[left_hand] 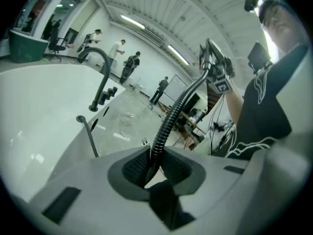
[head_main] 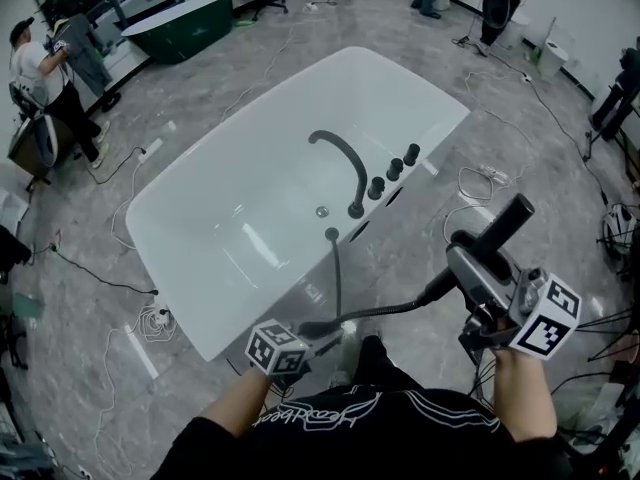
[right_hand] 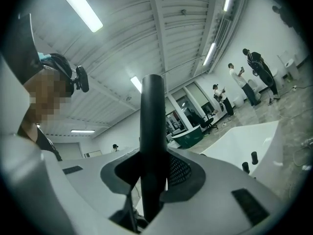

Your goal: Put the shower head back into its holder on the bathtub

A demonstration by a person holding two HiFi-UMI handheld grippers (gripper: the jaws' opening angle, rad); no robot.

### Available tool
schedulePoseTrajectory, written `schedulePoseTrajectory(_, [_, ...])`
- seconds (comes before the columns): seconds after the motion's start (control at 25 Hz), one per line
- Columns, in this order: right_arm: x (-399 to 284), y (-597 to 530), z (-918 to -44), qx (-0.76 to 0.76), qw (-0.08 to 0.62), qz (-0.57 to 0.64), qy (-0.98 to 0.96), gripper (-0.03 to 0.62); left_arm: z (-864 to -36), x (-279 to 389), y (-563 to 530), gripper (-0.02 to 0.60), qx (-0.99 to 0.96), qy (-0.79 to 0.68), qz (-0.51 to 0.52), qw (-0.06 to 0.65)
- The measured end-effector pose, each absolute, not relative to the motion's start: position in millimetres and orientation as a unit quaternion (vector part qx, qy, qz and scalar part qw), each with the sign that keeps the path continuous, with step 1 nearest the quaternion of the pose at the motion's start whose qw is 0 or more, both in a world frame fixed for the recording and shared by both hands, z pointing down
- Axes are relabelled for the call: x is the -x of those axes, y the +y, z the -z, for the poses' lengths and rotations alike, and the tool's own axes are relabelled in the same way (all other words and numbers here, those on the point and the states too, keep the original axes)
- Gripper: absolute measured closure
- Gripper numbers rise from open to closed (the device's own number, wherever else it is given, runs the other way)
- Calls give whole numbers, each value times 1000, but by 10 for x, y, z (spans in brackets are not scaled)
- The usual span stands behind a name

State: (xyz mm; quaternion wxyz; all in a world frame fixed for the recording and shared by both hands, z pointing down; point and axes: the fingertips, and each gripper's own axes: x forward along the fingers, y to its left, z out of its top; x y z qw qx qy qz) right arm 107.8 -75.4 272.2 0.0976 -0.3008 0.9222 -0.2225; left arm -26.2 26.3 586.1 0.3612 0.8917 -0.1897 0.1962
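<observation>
left gripper (head_main: 314, 330): clamped on hose (head_main: 385, 311) | right gripper (head_main: 472, 268): clamped on shower head (head_main: 506, 224)

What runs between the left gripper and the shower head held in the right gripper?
The black corrugated hose spans it, from the left gripper to the shower head; clearest in the head view.

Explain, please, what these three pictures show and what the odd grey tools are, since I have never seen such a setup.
A person holds a two-jaw gripper in each hand. One picture looks down from a camera on their head; the other two come from cameras riding on the grippers. Below stands a white bathtub with a black faucet and knobs. The right gripper clamps the black shower head; the left gripper is closed on its ribbed hose.
</observation>
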Motion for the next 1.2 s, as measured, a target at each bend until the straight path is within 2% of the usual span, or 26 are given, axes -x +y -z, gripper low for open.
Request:
schedulePoseTrajectory(0.16, [-1210,-841,-3153,304,63,257,915,480,-5806,450,144,515,-873,-235,-178,388])
schedulePoseTrajectory(0.44, [-1333,-1067,-3545,294,41,283,912,482,-5398,809,-460,515,-851,-331,-141,382])
schedulePoseTrajectory(0.76, [-1370,-1518,-3379,273,54,269,922,484,-4545,1074,-1347,517,-858,-407,-115,293])
schedulePoseTrajectory(1.2, [-1543,-1952,-3254,241,99,252,932,484,-3886,963,-2068,520,-867,-451,-105,186])
